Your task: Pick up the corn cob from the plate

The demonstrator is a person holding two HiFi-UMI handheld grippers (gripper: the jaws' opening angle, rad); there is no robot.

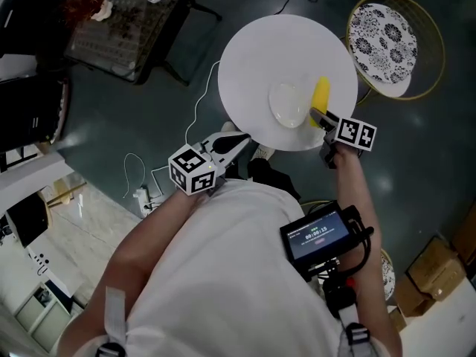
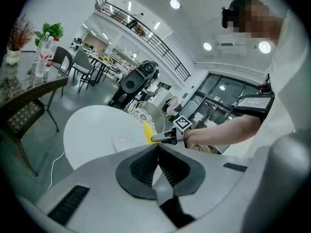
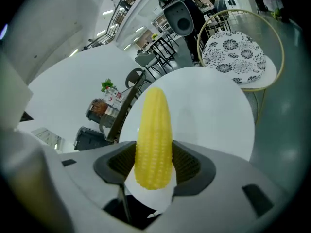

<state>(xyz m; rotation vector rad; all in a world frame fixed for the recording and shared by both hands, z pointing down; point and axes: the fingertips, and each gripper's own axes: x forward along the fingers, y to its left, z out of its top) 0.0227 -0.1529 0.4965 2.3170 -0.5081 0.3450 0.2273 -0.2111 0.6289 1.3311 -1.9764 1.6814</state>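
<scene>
My right gripper [image 1: 318, 117] is shut on the yellow corn cob [image 1: 320, 95]. In the right gripper view the cob [image 3: 153, 135] stands between the two dark pads, its tip pointing away over the round white table [image 3: 214, 106]. The pale plate [image 1: 286, 104] lies on the table just left of the cob, with nothing on it. My left gripper [image 1: 242, 141] hovers at the table's near edge, jaws shut and holding nothing. The left gripper view shows its pads [image 2: 146, 166] pressed together, with the right gripper [image 2: 158, 139], cob [image 2: 147, 131] and plate [image 2: 124, 141] beyond.
A gold wire chair with a patterned cushion [image 1: 383, 39] stands right of the table [image 1: 253, 58]. A dark table with bottles [image 1: 123, 21] is at the upper left. A white cable [image 1: 199, 106] trails over the floor. Cardboard boxes [image 1: 435, 266] sit at the lower right.
</scene>
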